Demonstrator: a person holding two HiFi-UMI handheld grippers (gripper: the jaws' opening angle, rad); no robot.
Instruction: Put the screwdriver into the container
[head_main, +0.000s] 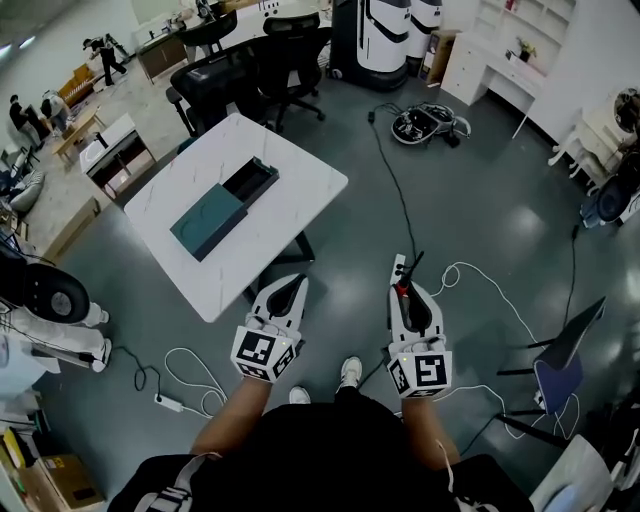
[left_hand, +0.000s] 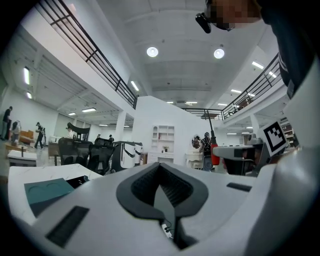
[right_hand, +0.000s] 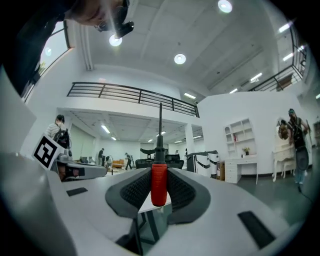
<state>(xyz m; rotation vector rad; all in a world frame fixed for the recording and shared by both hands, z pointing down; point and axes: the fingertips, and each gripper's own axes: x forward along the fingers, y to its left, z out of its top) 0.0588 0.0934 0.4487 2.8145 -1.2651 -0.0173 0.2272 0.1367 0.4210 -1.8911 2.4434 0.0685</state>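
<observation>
My right gripper (head_main: 408, 288) is shut on a red-handled screwdriver (right_hand: 158, 182) whose black shaft sticks out past the jaws, upward in the right gripper view. The same screwdriver (head_main: 405, 285) shows in the head view over the grey floor. My left gripper (head_main: 290, 292) hangs beside it near the table's front corner, jaws shut with nothing between them (left_hand: 161, 192). The teal container (head_main: 222, 207) lies on the white table (head_main: 170, 255), one end slid open to a dark tray. Both grippers are off the table, below it in the head view.
Black office chairs (head_main: 250, 70) stand behind the table. White cables and a power strip (head_main: 170, 403) trail over the floor near my feet. A black-and-white robot base (head_main: 383, 40) and a round floor device (head_main: 425, 124) sit further back. A folded chair (head_main: 560, 360) is at the right.
</observation>
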